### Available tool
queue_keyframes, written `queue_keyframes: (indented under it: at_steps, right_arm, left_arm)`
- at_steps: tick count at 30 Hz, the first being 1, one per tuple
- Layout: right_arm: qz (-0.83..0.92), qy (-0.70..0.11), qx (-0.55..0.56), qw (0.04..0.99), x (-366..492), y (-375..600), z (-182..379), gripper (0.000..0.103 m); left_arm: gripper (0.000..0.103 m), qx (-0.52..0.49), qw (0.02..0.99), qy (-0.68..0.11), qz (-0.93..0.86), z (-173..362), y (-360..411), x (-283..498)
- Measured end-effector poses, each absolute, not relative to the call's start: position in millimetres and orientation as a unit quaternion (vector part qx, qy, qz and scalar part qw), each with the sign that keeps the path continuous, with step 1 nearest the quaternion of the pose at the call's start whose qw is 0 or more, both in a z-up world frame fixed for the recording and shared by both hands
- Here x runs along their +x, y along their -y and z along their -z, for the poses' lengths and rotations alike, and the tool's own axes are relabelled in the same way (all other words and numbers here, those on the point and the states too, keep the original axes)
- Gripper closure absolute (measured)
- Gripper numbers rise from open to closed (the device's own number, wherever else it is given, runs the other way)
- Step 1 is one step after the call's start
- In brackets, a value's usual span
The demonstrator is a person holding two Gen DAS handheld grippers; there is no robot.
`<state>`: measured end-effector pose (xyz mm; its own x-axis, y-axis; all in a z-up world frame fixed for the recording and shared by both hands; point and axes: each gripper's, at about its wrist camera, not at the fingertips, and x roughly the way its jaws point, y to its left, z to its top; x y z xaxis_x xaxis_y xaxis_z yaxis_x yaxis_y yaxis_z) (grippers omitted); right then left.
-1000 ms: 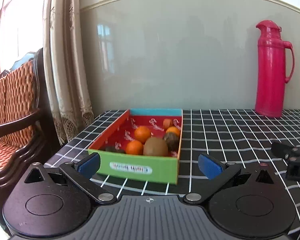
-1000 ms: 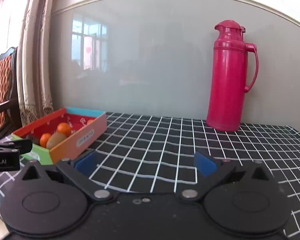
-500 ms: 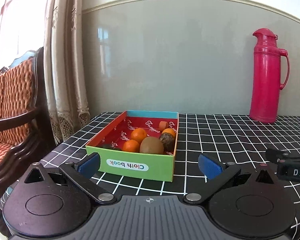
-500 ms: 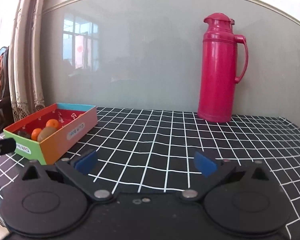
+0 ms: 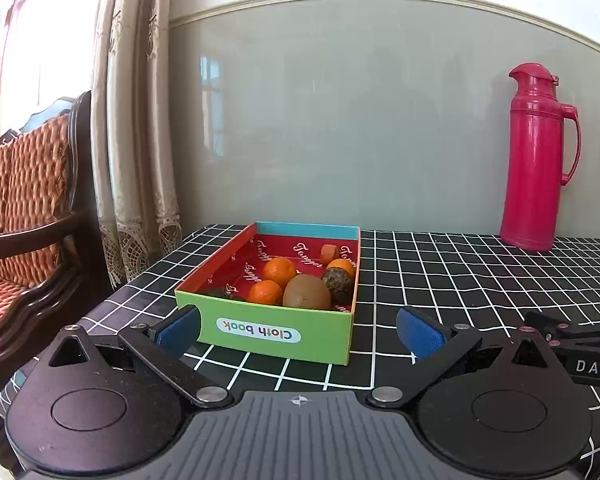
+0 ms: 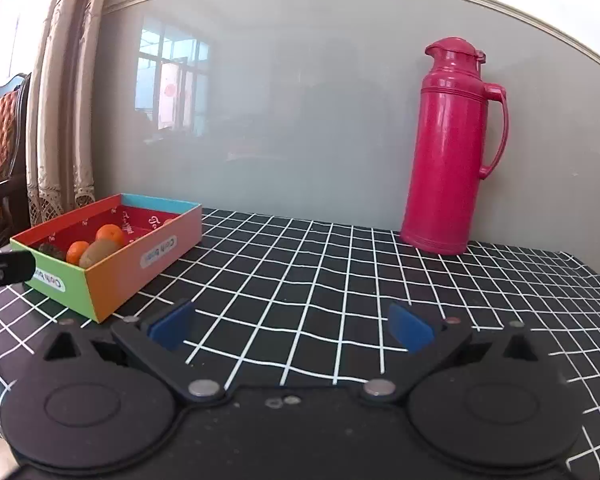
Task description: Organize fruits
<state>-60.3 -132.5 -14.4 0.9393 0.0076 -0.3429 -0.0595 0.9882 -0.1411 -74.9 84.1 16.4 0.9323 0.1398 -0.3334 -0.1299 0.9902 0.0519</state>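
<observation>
A colourful cardboard box (image 5: 260,332) labelled "Cloth book" sits on the checked table. Inside lie oranges (image 5: 279,270), a brown kiwi (image 5: 306,292) and a dark round fruit (image 5: 338,282). My left gripper (image 5: 298,330) stands open just in front of the box's green wall, holding nothing. In the right wrist view the same box (image 6: 112,276) is at the far left, with the kiwi (image 6: 98,251) showing over its rim. My right gripper (image 6: 290,326) is open over bare tablecloth, well right of the box. The other gripper's black tip (image 5: 572,334) shows at the right edge.
A tall pink thermos (image 5: 538,156) stands at the back right against the grey wall panel, also visible as the thermos (image 6: 452,148) in the right wrist view. A wooden chair (image 5: 24,208) and curtain (image 5: 136,128) are left of the table edge.
Both grippers have drawn back from the box and the thermos, which look smaller now. Both stay open; the fruit in the box has not moved.
</observation>
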Motion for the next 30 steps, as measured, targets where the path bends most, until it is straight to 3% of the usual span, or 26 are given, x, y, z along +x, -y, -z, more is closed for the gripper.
queue_keyframes:
  at_steps: [30]
  right_arm:
    - [-0.017,-0.174,-0.075,0.982,-60.0,133.4,14.0,0.0]
  left_arm:
    - [0.0,0.02,0.983,-0.17,-0.07,-15.7,-82.8,-74.6]
